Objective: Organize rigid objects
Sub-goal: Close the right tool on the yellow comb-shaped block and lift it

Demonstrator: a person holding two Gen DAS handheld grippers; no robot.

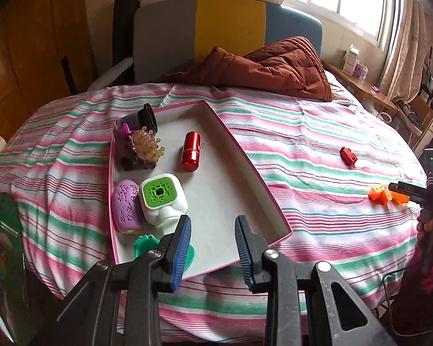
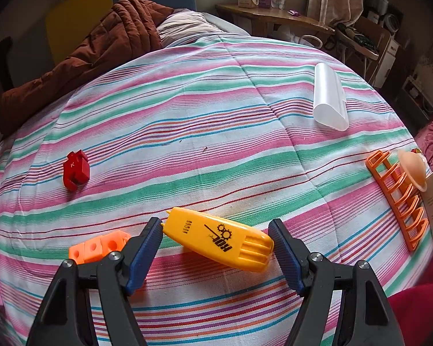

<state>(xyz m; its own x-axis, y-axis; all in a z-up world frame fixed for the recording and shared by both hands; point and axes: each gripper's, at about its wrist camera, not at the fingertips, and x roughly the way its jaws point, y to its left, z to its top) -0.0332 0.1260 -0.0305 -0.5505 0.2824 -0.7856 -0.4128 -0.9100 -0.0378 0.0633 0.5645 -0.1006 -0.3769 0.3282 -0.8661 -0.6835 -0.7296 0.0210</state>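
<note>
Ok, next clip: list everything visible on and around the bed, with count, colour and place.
box lid: 1, pink-edged, white inside, on bed
red capsule: 1, in lid centre
green-topped white bottle: 1, in lid
purple oval: 1, in lid, left of bottle
bristled brush: 1, yellowish, lid's far-left corner
black cup: 1, same corner
teal piece: 1, lid's near edge
red block: 1, on bedspread
orange cubes: joined cluster, beside right tool
yellow case: 1, between right tool's jaws
clear tube: 1, far right
orange rack: 1, right edge
brown quilt: 1, bed head
left tool: open, over lid
right tool: open, around case
</note>
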